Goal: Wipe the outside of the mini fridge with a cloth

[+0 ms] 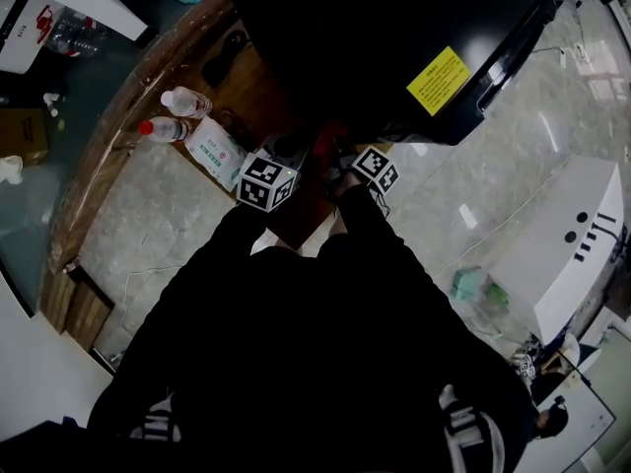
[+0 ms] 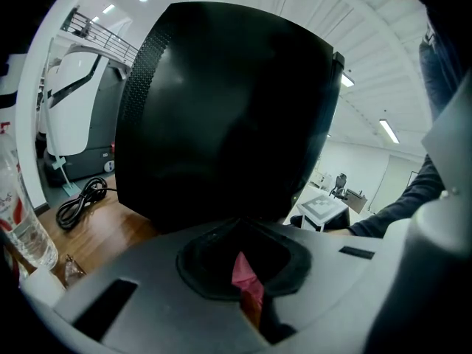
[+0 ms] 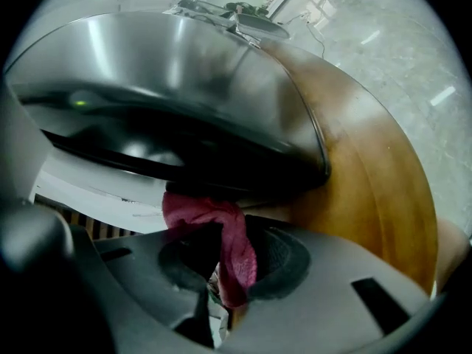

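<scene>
R hand-held gripper clamps pink cloth against mini fridge edge, prob to rub it. L hand-held gripper pinches pink cloth too, prob steadying.

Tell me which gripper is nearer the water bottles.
Left. The water bottles lie to the left of the left gripper; the right gripper is farther off, on the left gripper's other side.

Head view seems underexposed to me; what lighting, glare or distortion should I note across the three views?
Head view: mini fridge and the person's dark clothing merge into near-black; the floor shows light streaks. Left gripper view: heavy fisheye bending, fridge side dim and featureless. Right gripper view: bright glare bands on the fridge's glossy surface, cloth in focus, corners vignetted.
</scene>
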`<control>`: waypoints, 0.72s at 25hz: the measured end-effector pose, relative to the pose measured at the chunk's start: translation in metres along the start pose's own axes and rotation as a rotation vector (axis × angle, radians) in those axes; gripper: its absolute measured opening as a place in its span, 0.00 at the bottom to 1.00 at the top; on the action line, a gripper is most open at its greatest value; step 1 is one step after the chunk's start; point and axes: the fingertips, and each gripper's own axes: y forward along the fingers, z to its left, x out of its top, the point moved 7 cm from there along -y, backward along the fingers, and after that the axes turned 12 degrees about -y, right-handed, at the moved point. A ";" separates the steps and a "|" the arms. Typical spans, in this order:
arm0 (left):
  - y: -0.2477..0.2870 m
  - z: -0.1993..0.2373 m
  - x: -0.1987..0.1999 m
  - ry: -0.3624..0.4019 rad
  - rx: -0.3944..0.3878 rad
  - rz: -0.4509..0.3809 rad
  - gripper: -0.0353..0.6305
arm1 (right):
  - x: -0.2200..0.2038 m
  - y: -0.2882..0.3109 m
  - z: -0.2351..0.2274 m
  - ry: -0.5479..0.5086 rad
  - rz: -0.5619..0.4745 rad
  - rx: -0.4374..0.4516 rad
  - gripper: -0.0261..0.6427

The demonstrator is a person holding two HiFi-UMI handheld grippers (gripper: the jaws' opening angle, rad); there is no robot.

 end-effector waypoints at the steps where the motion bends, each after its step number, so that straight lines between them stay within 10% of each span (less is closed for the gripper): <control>1: 0.000 0.000 -0.001 -0.001 0.001 0.001 0.06 | -0.001 0.001 -0.003 -0.004 0.002 -0.009 0.17; 9: -0.022 -0.010 0.013 0.013 -0.034 -0.050 0.06 | -0.007 -0.008 0.014 -0.227 0.117 -0.018 0.16; 18: -0.102 -0.049 0.050 0.078 -0.101 -0.163 0.06 | -0.008 -0.093 0.141 -0.590 0.063 0.222 0.16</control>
